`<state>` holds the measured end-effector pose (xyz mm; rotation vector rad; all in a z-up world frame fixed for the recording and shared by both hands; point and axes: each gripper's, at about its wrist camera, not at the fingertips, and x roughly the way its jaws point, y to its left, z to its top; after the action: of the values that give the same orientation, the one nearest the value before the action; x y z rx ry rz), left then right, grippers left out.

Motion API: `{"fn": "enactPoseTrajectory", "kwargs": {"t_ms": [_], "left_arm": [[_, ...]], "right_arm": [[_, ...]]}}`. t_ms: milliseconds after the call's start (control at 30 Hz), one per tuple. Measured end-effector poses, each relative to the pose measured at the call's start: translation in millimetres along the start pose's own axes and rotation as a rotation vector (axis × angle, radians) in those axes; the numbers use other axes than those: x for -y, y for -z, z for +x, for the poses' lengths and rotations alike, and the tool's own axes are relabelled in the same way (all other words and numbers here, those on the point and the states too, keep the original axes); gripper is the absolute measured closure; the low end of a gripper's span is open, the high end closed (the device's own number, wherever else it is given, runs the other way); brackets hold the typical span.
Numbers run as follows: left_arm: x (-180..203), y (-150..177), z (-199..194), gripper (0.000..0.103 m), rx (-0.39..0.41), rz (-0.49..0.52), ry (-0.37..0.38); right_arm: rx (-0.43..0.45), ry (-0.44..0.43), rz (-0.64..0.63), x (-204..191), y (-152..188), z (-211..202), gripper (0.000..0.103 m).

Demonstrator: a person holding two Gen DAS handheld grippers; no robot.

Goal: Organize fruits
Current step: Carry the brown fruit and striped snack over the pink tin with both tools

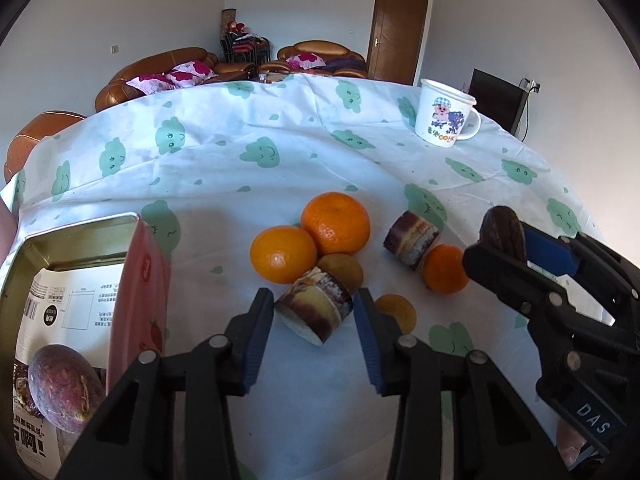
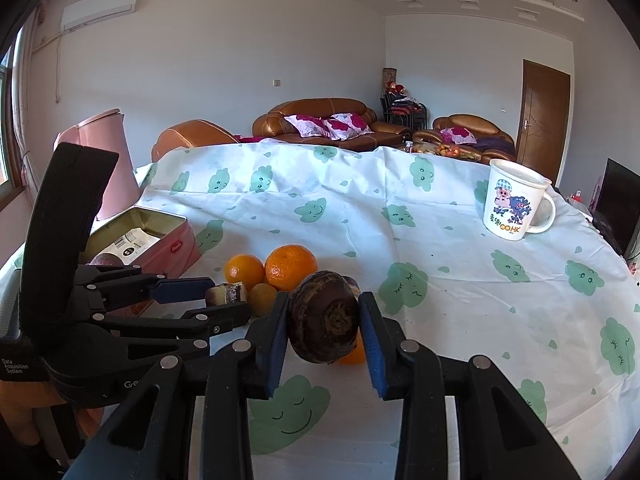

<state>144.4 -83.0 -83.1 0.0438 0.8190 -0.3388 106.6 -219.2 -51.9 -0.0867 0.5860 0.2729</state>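
My left gripper (image 1: 314, 312) stands around a cut piece of sugarcane (image 1: 316, 310) on the tablecloth, its pads at both sides; it also shows in the right wrist view (image 2: 224, 294). My right gripper (image 2: 324, 322) is shut on a dark brown round fruit (image 2: 325, 322) held above the cloth, seen also in the left wrist view (image 1: 503, 232). Two oranges (image 1: 335, 222) (image 1: 283, 254), a kiwi (image 1: 341, 270), a second cane piece (image 1: 412, 240), a small orange (image 1: 446, 269) and a yellow fruit (image 1: 396, 312) lie around. A pink tin (image 1: 138, 280) at the left holds a purple passion fruit (image 1: 64, 388).
A white cartoon mug (image 2: 512, 206) stands at the far right of the table. A pink bin (image 2: 108, 160) stands beyond the tin. Sofas and a door are behind the table. The cloth (image 2: 460, 300) covers the round table.
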Motion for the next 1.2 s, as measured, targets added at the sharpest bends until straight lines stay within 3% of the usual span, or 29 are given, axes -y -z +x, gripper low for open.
{"fn": "enactPoseTrajectory", "kwargs": {"t_ms": [133,567,1200], "left_arm": [[0,0,-7,0.060,0.036,0.000,0.012],[12,6,-41,0.060,0.212,0.061,-0.066],[11,22,-76,0.060,0.396,0.035,-0.128]], "right_arm": [[0.009,-0.011,0.011,2,0,-1,0.067],[0.069,-0.031,0.016,2,1,-13,0.067],[0.154,-0.061,0.002,-6,8,-27,0.067]]}}
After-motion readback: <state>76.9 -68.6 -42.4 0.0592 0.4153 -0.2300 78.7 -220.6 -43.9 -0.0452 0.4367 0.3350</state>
